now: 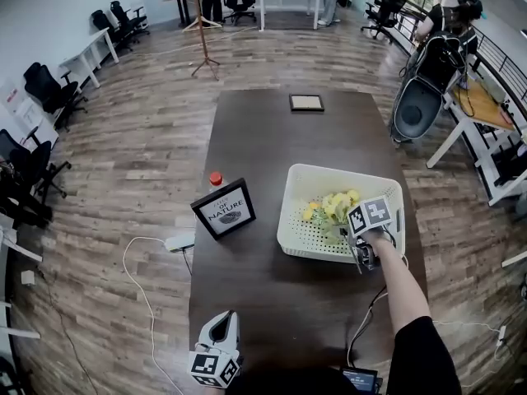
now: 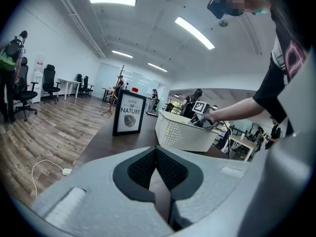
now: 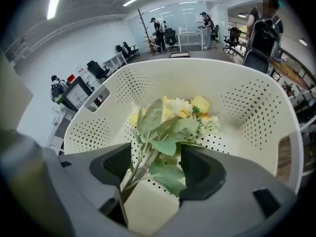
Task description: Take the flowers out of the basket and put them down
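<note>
White perforated plastic walls the laundry-style basket [image 3: 247,107] on the dark counter [image 1: 263,138], and the bunch of flowers [image 3: 182,110] lies on its floor. The right claw [image 3: 155,164] points steeply down into it, jaws standing apart either side of the stems [image 3: 136,169], the pads apparently not yet pressing on them. The bunch's long axis runs from the claw outward, stems nearest and yellow blooms toward the far wall. The left claw [image 2: 157,169], tips together on nothing, hangs well apart at the counter's near edge, so the right hand is nearer.
</note>
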Available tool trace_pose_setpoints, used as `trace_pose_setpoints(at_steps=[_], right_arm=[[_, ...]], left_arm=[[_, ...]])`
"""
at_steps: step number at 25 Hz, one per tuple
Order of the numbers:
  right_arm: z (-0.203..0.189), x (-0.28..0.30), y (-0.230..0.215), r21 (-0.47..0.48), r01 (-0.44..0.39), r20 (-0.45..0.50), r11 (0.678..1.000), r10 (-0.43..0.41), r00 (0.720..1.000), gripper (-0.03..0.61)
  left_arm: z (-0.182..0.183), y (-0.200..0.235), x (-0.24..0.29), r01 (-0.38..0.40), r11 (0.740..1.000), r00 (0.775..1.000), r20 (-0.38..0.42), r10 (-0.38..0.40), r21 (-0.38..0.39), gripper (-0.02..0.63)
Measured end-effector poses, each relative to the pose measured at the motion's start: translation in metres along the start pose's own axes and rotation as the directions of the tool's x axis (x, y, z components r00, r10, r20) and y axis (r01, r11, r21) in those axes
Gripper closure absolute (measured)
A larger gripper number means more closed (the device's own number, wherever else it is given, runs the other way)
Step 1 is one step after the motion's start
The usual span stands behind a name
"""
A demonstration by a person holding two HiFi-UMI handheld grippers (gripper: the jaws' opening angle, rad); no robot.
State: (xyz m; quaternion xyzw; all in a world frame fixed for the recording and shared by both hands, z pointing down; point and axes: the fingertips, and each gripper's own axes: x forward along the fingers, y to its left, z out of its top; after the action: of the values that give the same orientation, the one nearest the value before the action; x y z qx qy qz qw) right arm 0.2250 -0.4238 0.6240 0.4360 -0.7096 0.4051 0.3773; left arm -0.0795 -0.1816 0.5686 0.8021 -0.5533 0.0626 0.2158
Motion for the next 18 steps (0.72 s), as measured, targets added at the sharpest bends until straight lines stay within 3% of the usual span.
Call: trace_pose_setpoints(at_steps=[3,10,18], right_arm=[[0.004,0.005,-0.007,0.011,0.020,-0.032,1.000,-0.020,0.999,0.314],[0.002,0.022,-0.008,0.034,-0.004,-0.137,0.999,0.008,0.991,0.333],[0.002,0.032,-0.006,0.079,-0.048,-0.130,0.996,0.058,0.990,0.372]], left_arm=[[-0.001,0.003,-0.003,-0.014,1.000,1.000,-0.001,0.014,-0.004,0.604],[-0.007,0.011,-0.010,-0.050,0.999,0.999,-0.014,0.050,-0.021,0.605],[-0.014,0.017,-0.008,-0.061,0.998,0.998,-0.023,0.061,-0.027,0.605]])
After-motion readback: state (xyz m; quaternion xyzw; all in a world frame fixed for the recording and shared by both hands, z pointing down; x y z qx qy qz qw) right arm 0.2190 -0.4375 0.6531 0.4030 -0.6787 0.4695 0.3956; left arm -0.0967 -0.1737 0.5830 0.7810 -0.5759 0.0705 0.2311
